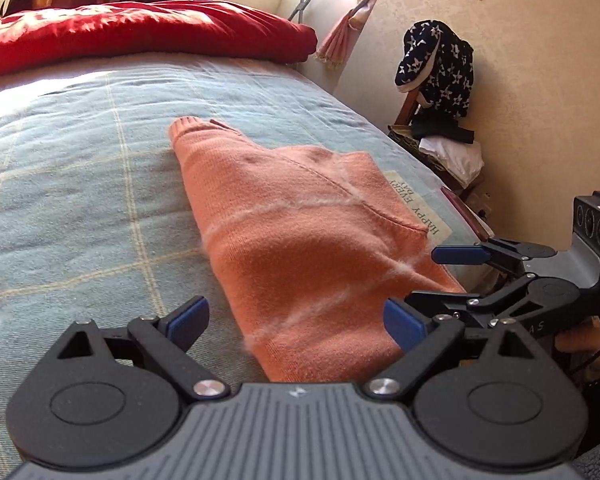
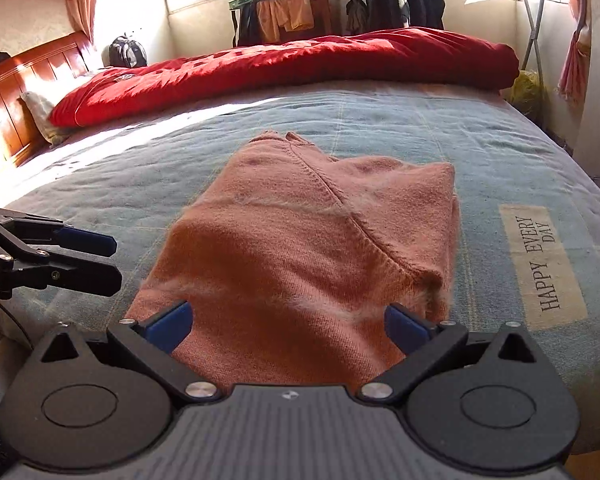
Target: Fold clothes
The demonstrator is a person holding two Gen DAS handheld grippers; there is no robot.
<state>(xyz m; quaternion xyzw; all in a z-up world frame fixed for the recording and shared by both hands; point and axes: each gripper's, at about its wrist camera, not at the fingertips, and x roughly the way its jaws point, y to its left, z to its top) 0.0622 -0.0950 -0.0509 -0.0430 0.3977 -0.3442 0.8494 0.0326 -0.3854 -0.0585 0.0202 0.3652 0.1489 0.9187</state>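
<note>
An orange sweater (image 2: 300, 248) lies on the bed (image 2: 500, 152), folded into a long strip running from the near edge toward the red quilt (image 2: 284, 64). Both grippers hang at its near end, empty: left gripper (image 1: 296, 320) spread wide, right gripper (image 2: 288, 324) likewise. A further fold would likely go best gripping both near corners evenly.

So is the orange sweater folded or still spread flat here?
Folded. The orange sweater lies on the bed as a narrow stack with doubled layers along its right edge, no sleeve sticking out. Both grippers' jaws are open, holding nothing.
</note>
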